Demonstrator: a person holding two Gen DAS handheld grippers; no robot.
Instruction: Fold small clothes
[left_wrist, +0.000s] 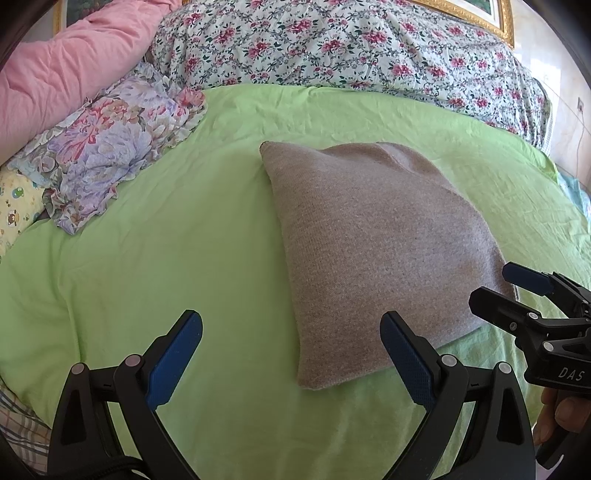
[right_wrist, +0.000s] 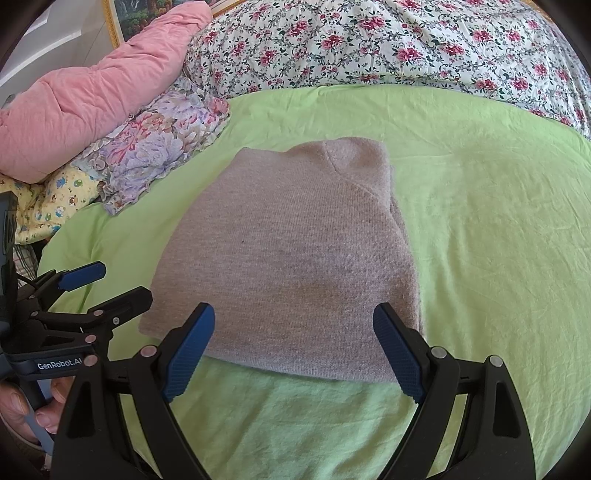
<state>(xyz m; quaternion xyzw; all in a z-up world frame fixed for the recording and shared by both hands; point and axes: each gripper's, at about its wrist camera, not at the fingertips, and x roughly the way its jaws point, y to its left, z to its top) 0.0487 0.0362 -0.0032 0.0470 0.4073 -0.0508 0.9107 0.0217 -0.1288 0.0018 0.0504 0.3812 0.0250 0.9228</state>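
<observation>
Two quilts, one flowered (left_wrist: 332, 40) and one pink (left_wrist: 70, 66), lie heaped at the far side of a bed covered by a green sheet (left_wrist: 155, 229). Mid-sheet lies a folded grey sweater (right_wrist: 291, 254), flat. Left claw (left_wrist: 291, 354) and right claw (right_wrist: 293, 347) hover at its near edge, both spread wide, gripping nothing.

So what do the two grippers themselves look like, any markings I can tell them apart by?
Both are black plastic frames with silver rivets and two blue, ridged finger pads. The left gripper reads "GenRobot.AI" on its side in the right wrist view; the right gripper shows "DAS" in white in the left wrist view. Bare fingers hold each handle; no sleeves or cables are clearly visible.
</observation>
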